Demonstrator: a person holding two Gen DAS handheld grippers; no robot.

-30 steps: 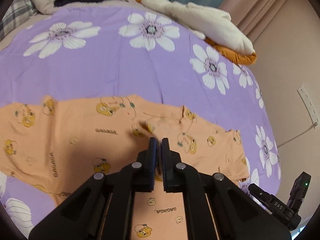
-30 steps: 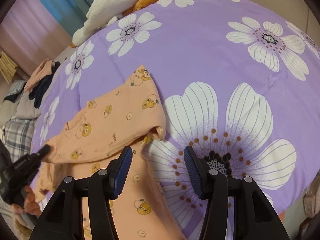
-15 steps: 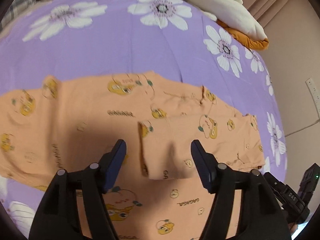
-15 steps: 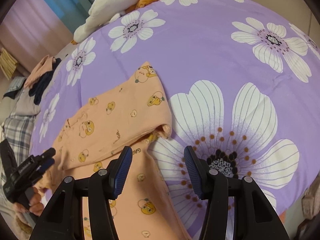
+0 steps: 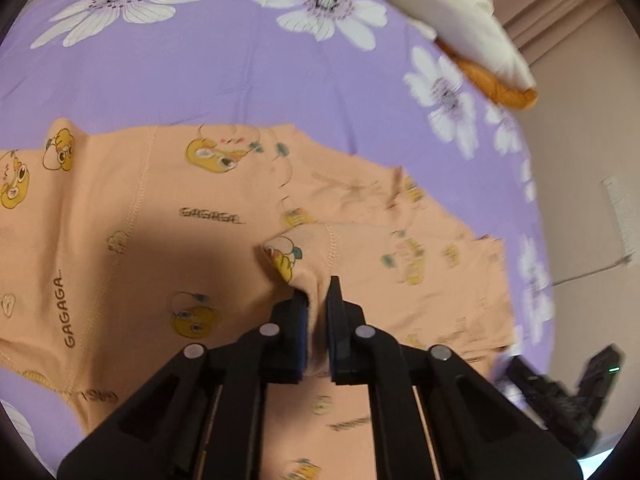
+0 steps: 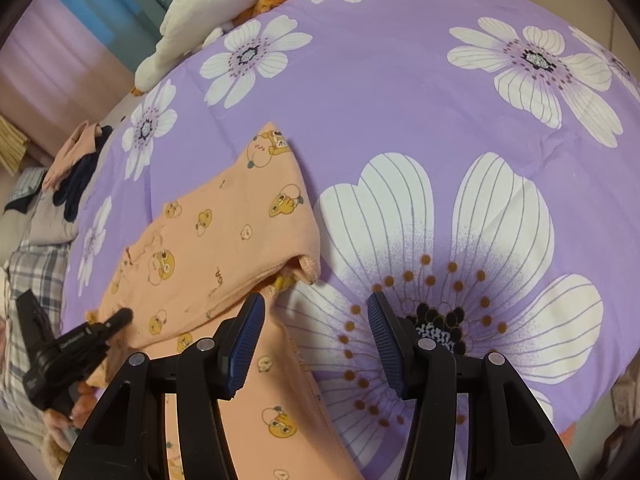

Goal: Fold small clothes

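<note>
An orange garment (image 5: 160,220) printed with yellow ducks lies spread on the purple flowered bedspread (image 5: 240,72). My left gripper (image 5: 318,300) is shut on a raised fold of it near the folded-over sleeve, and cloth bunches between the pads. In the right wrist view the same garment (image 6: 224,248) reaches to a cuffed end just ahead of my right gripper (image 6: 316,308). That gripper stands open above the bedspread (image 6: 400,100) with nothing between its fingers. The left gripper (image 6: 80,340) shows at the left edge of that view, on the cloth.
A cream and orange plush toy (image 5: 460,20) lies at the far edge of the bed. A pile of dark and pink clothes (image 6: 76,168) sits by plaid fabric (image 6: 36,272). A wall with a socket (image 5: 620,208) borders the bed on the right.
My left gripper opened wide, sank onto the garment and shut on a fold of it. The right gripper has stayed in place, still open.
</note>
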